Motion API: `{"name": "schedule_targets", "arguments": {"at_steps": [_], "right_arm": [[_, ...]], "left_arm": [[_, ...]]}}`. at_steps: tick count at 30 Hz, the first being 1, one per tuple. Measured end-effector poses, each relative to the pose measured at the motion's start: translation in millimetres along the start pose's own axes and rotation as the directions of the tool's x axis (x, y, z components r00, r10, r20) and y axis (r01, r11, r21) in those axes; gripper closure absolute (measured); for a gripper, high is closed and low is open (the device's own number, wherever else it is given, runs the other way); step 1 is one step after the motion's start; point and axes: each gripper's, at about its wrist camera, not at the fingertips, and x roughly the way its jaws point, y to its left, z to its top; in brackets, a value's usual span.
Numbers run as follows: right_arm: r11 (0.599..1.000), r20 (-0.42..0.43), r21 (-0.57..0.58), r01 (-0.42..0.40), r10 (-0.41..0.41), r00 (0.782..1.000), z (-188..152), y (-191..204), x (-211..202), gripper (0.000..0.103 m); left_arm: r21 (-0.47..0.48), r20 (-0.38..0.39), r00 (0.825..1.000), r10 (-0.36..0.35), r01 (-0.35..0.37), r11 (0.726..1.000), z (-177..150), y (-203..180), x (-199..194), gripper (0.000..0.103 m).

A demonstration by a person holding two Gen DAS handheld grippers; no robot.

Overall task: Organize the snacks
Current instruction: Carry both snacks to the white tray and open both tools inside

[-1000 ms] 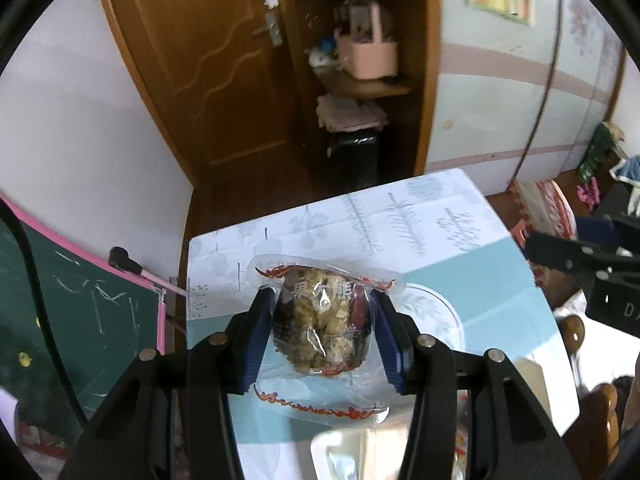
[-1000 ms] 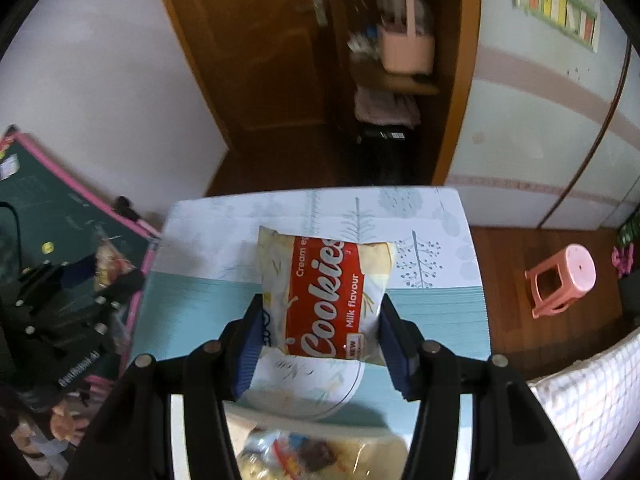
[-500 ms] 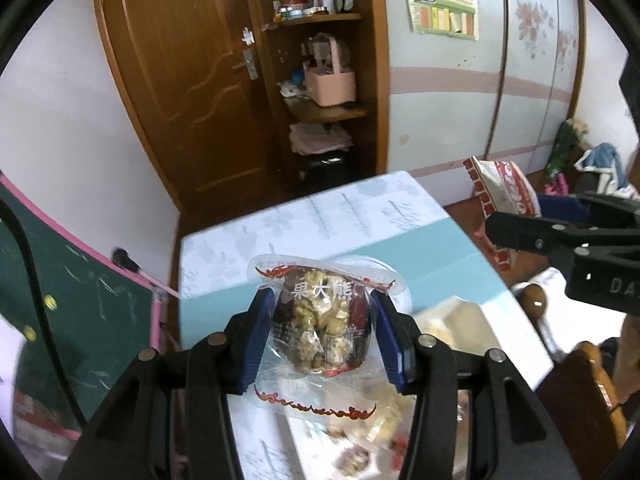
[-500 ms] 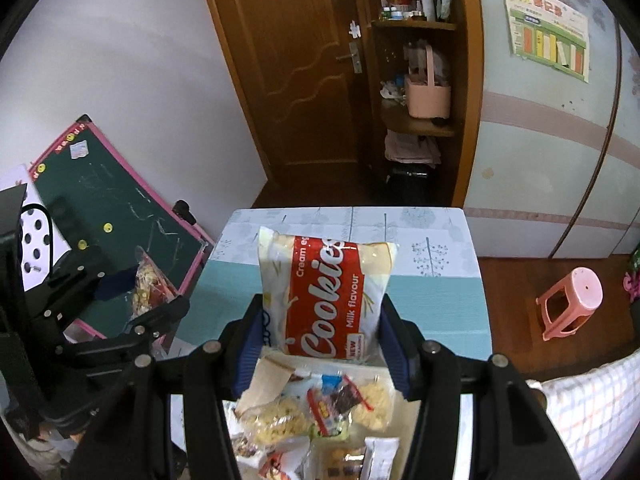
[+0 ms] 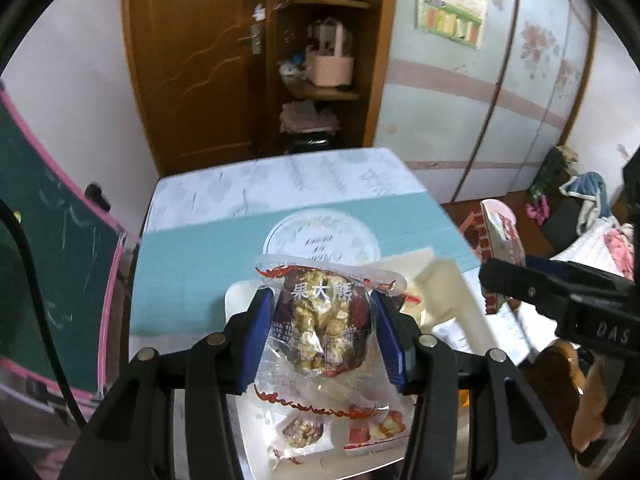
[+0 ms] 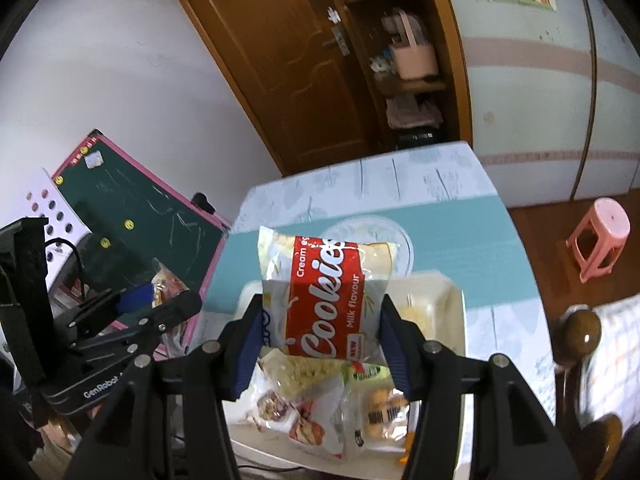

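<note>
L gripper [image 5: 320,332] is holding a clear nut pack [image 5: 322,328], jaws clenched on both sides, hanging above the tray [image 5: 236,300] w/ more snacks [image 5: 340,436] lying in it. R gripper [image 6: 322,340] is gripping the cookies bag [image 6: 326,296] upright btwn its jaws, over the same tray on the table [image 6: 460,224]. Round plate [image 5: 320,236] is sitting on the teal strip just behind the tray.

Table [image 6: 460,216] with teal-and-white patterned cloth. Brown wooden door [image 6: 280,60]. Corner shelf holding a pink basket [image 5: 330,66]. Green chalkboard, pink-framed [image 6: 132,208], beside the table. Pink plastic stool [image 6: 598,236] on wooden floor. Wall poster [image 5: 450,20].
</note>
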Motion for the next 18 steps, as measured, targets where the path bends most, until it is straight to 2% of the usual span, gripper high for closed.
{"name": "schedule_targets", "arguments": {"at_steps": [5, 9, 14, 15, 16, 18], "right_arm": [[0.996, -0.074, -0.031, 0.089, -0.091, 0.993, -27.6, -2.8, 33.7, 0.048], [0.995, -0.113, -0.033, 0.096, -0.099, 0.989, -37.4, -5.2, 50.7, 0.047], [0.994, -0.139, -0.031, 0.101, -0.105, 0.985, -45.0, -8.3, 64.1, 0.045], [0.994, -0.146, -0.030, 0.105, -0.108, 0.983, -48.4, -8.5, 66.5, 0.044], [0.993, -0.150, -0.030, 0.115, -0.119, 0.981, -50.6, -7.9, 68.5, 0.041], [0.987, -0.144, -0.035, 0.154, -0.158, 0.977, -54.9, -7.1, 71.8, 0.036]], "left_arm": [[-0.056, -0.074, 0.997, 0.031, -0.035, 0.998, -35.9, 6.4, 33.8, 0.054], [-0.092, -0.150, 0.989, 0.016, -0.030, 0.995, -53.8, 9.5, 56.3, 0.054], [-0.078, -0.148, 0.987, 0.058, -0.070, 0.994, -61.2, 4.0, 59.4, 0.050], [-0.079, -0.146, 0.987, 0.060, -0.072, 0.994, -62.4, 3.1, 59.0, 0.042], [-0.085, -0.145, 0.988, 0.056, -0.069, 0.994, -64.3, 2.6, 59.0, 0.024], [-0.104, -0.129, 0.989, 0.078, -0.092, 0.990, -67.0, 4.9, 57.4, 0.011]]}}
